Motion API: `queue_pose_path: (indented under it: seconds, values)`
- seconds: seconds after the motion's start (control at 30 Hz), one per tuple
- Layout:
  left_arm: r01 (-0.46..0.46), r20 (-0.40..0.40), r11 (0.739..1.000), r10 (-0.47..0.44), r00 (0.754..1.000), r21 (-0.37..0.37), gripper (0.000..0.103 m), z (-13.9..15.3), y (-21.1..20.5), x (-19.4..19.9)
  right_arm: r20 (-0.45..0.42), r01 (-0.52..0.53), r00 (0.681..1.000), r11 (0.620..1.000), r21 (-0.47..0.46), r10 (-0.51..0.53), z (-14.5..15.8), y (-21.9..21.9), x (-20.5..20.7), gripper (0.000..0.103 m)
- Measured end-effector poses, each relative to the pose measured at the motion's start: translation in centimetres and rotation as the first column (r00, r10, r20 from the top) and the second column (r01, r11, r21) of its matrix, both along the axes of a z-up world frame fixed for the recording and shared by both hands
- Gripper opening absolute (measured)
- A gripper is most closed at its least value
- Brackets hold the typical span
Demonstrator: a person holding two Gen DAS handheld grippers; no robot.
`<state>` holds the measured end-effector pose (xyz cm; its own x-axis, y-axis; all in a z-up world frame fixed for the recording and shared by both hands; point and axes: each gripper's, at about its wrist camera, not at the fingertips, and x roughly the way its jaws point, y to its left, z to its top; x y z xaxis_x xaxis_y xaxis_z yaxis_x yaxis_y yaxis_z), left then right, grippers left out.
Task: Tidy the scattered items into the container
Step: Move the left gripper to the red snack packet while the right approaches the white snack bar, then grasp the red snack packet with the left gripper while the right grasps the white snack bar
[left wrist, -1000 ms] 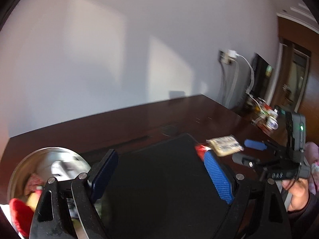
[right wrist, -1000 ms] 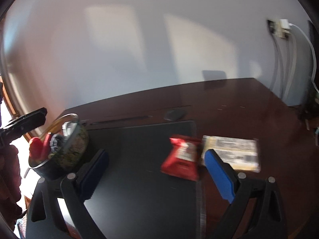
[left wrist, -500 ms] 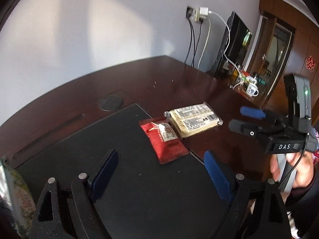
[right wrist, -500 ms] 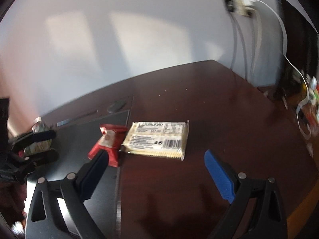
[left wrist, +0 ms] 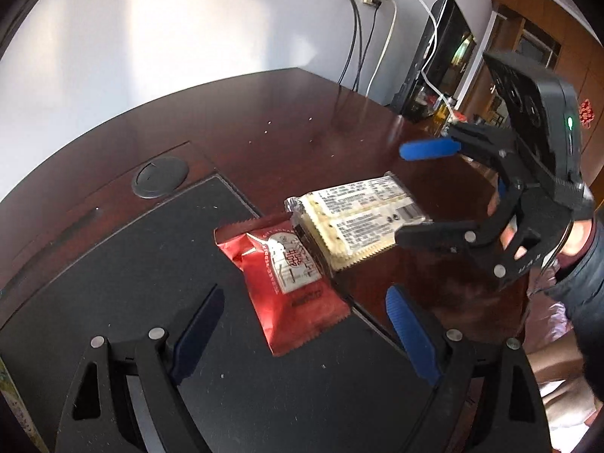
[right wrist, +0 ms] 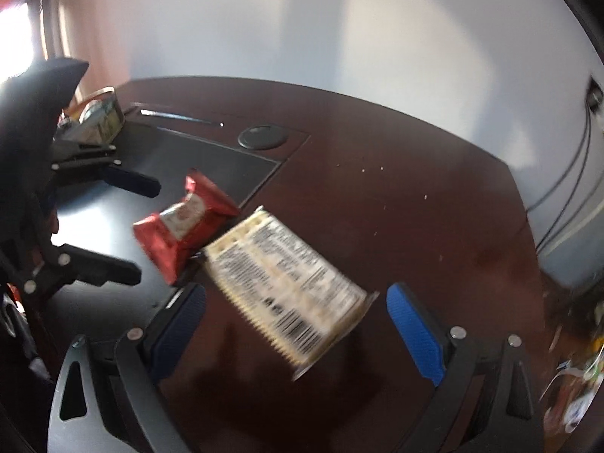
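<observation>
The left gripper [left wrist: 302,317], jaws wide and empty, hovers over the red packet [left wrist: 283,275] on the mat [left wrist: 113,264]. Its edge touches the cracker pack [right wrist: 287,283], which the right gripper [right wrist: 294,321] straddles with jaws spread. Closing together may make the packs drag each other.

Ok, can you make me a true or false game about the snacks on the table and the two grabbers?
1. The red foil snack packet lies mostly on the black mat. True.
2. The clear rectangular cracker pack sits inside a bowl. False: it lies flat on the dark brown wooden table.
3. The right gripper has its jaws open around the cracker pack. True.
4. The left gripper is squeezing the red packet. False: its jaws are open and hold nothing.
5. The two snacks lie far apart. False: their ends meet.
</observation>
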<state>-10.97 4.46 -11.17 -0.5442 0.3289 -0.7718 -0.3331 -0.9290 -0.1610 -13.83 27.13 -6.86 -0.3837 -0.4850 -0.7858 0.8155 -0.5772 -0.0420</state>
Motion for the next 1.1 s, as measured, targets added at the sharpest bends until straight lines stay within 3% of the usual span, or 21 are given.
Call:
queue_pose_path:
  seconds: [0.5,0.77,0.93,1.1]
  values:
    - [-0.027,0.024,0.996,0.029,0.999,-0.088,0.089,-1.3,0.6,-1.3,0.104,-0.135,0.986,0.988,0.073,0.127,-2.3,-1.5,-3.4,0.095]
    - [-0.094,0.005,0.983,0.096,0.995,-0.158,0.089,-1.7,0.0,-1.9,0.191,-0.047,0.98,0.999,-0.001,0.046,-1.9,0.3,-5.4,0.091]
    - [-0.107,-0.003,0.98,0.108,0.994,-0.165,0.089,-2.0,0.0,-2.5,0.19,-0.003,0.982,0.999,-0.036,0.01,-1.5,1.4,-5.0,0.074]
    - [-0.107,-0.011,0.979,0.107,0.994,-0.174,0.089,-1.9,0.1,-2.6,0.16,-0.004,0.987,1.0,-0.018,0.007,-1.6,1.4,-3.8,0.072]
